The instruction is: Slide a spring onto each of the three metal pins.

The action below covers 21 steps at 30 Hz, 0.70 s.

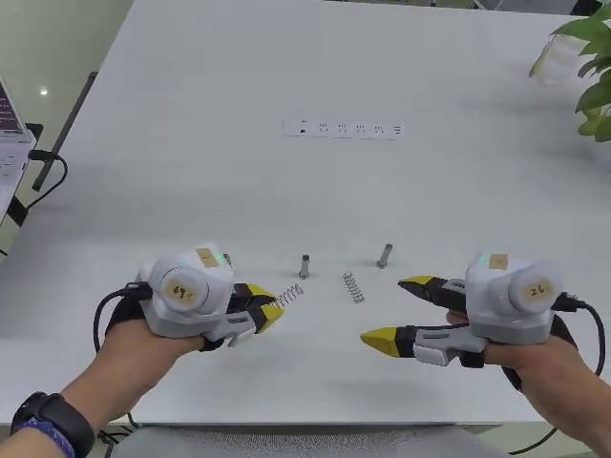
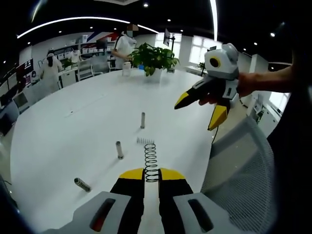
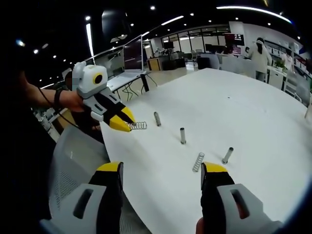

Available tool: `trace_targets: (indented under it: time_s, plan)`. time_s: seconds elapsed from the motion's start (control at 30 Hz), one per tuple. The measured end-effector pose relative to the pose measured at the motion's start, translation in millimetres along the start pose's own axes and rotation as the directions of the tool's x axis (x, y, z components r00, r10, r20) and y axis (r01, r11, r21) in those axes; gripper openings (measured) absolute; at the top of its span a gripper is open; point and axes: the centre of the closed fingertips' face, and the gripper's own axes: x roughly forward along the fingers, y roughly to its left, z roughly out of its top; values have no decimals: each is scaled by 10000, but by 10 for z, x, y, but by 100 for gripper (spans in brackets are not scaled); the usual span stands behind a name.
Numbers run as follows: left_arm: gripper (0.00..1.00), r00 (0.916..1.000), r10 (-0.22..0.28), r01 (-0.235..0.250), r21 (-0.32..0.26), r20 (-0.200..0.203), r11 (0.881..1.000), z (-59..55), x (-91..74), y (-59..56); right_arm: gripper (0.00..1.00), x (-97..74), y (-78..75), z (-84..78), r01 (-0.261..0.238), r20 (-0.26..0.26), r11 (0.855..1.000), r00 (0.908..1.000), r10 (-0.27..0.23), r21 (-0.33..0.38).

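Observation:
My left gripper (image 1: 265, 307) (image 2: 151, 176) is shut on one end of a spring (image 1: 289, 293) (image 2: 151, 162) that sticks out forward just above the white table (image 1: 191, 143). Two bare metal pins (image 1: 305, 266) (image 1: 384, 255) stand upright ahead. A third pin (image 2: 82, 184) (image 3: 157, 118) carries a spring and is partly hidden behind the left gripper in the head view. A loose spring (image 1: 353, 286) (image 3: 198, 162) lies between the bare pins. My right gripper (image 1: 399, 310) (image 3: 162, 168) hovers open and empty to the right of the loose spring.
A white power strip (image 1: 346, 128) lies mid-table further back. A potted plant (image 1: 587, 67) stands at the far right, a laptop (image 1: 8, 124) with a cable at the left edge. A grey mesh chair back (image 2: 243, 165) sits by the near edge. People stand in the background.

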Motion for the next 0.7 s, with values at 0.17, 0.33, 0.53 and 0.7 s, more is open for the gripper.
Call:
trace_targets:
  time_s: [0.17, 0.33, 0.53, 0.7]
  plan:
    - [2, 9998, -215, 213, 350, 33, 9992, 92, 6, -84, 61, 37, 27, 56, -209, 39, 9997, 9998, 209, -144]
    - [2, 9991, -421, 413, 735, 99, 9964, 206, 20, -158, 60, 62, 55, 84, -381, 43, 9988, 9993, 382, -291]
    - [2, 9978, -666, 658, 1154, 36, 9911, 255, 59, -250, 56, 84, 117, 102, -699, -44, 9964, 9976, 698, -474]
    - [2, 9965, -834, 825, 1274, 19, 9884, 274, 94, -322, 53, 103, 174, 95, -990, -134, 9932, 9951, 983, -608]
